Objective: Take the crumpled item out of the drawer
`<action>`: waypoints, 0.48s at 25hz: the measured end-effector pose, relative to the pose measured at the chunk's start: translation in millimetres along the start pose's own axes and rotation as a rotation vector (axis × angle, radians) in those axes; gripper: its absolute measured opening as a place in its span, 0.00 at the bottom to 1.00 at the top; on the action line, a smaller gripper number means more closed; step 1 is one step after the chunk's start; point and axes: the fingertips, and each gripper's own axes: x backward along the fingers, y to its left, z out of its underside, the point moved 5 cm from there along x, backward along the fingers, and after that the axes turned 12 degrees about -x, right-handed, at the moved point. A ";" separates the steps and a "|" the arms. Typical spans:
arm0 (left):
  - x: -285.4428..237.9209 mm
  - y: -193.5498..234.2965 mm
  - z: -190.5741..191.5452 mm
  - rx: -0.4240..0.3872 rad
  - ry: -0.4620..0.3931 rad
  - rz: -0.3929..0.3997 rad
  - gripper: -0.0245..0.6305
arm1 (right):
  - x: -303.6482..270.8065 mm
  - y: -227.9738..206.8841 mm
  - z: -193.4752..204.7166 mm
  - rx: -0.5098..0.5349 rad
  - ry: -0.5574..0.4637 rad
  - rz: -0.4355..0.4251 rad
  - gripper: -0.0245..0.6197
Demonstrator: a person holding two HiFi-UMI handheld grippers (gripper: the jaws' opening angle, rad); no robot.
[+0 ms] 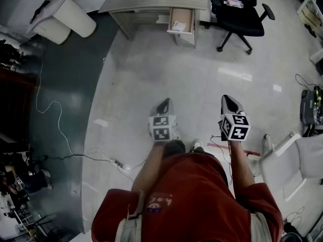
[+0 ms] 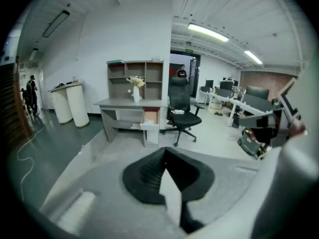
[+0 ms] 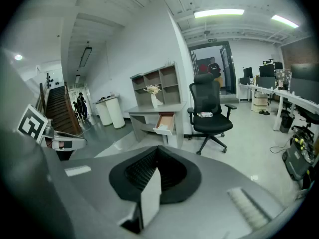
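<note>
So the person in the red top is standing on the open floor, bottom middle of the head view, with both tools held out in front. The left gripper has its jaws pressed together with nothing in them. Same deal with the right gripper, jaws closed tight and empty. They sit side by side in the lower half of the frame.

The drawer is way up at the top centre, pulled open out of the grey desk. The crumpled item is a white scrunched thing lying inside the drawer, well apart from both grippers.

Just right of the drawer there's a black office chair with something small on its seat. A white rounded stand is in the upper left, and a thin cable snakes down the darker floor on the left side
</note>
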 end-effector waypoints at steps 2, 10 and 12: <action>8.1 6.4 3.8 0.001 -0.007 -0.003 0.03 | 2.7 10.4 2.1 -0.003 -0.004 0.001 0.04; 27.3 49.7 9.3 0.012 -0.033 -0.024 0.03 | -6.1 52.5 2.0 0.026 -0.013 0.003 0.04; 30.7 60.4 11.2 0.021 -0.039 -0.022 0.03 | -9.9 61.2 3.8 0.020 -0.014 0.006 0.04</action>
